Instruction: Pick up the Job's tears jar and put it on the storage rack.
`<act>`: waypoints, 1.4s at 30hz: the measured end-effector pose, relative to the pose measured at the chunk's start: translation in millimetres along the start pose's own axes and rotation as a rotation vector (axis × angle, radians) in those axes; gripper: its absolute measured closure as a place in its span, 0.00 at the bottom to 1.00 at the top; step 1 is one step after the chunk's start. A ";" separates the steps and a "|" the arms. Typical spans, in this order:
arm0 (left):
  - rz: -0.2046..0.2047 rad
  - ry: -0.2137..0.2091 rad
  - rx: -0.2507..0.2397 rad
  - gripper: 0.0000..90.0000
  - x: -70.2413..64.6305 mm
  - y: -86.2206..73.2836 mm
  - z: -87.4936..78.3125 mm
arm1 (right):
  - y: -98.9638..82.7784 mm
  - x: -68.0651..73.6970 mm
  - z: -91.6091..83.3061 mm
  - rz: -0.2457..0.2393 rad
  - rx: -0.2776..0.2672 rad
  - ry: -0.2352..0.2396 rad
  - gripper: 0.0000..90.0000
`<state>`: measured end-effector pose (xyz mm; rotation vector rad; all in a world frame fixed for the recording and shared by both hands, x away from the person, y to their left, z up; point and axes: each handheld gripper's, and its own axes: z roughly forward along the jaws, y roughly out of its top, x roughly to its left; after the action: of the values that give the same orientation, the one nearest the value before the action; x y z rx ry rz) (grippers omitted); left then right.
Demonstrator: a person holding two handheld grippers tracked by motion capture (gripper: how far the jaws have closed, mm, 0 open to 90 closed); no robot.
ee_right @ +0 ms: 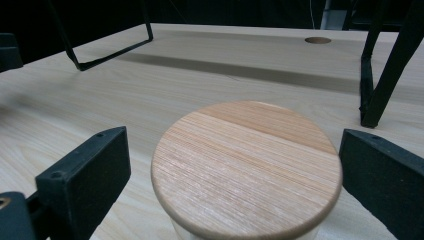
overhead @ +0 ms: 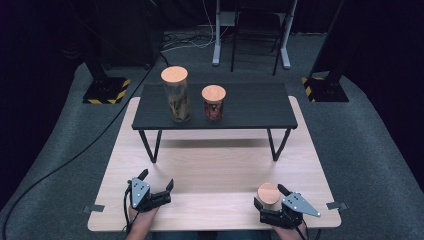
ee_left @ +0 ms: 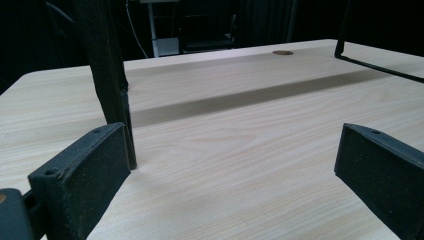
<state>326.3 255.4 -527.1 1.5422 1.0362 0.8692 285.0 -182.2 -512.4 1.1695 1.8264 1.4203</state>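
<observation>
Both grippers gape: right gripper (overhead: 270,196) straddles the jar (overhead: 269,196) to grab it; left gripper (overhead: 157,181) waits, empty, well left of it.

a low black shelf table on thin metal legs (overhead: 250,107) stands on the far half of the light wooden table (overhead: 215,170). on the shelf, a tall clear jar with a round wooden lid (overhead: 175,95) stands left of a shorter clear jar with a round wooden lid (overhead: 214,103), the two near each other. at the near edge, a small jar with a round wooden lid (overhead: 269,196) stands on the right, between the jaws of the right gripper (overhead: 272,197). the left gripper (overhead: 156,181) lies at the near left, just before the shelf's left leg.
</observation>
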 end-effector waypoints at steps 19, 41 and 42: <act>-0.002 0.000 -0.002 0.01 0.0 -0.1 -0.1 | -0.7 1.2 3.3 -0.016 0.032 -0.008 0.20; -0.002 0.000 -0.003 0.01 0.0 -0.1 -0.2 | 6.1 2.3 -3.0 -0.025 0.015 -0.033 0.25; -0.002 0.000 -0.003 0.01 0.0 -0.1 -0.2 | 6.8 2.7 -3.6 -0.027 0.011 -0.033 0.25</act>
<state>326.1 255.5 -527.2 1.5385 1.0363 0.8686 282.9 -181.1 -504.6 1.1625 1.8226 1.3698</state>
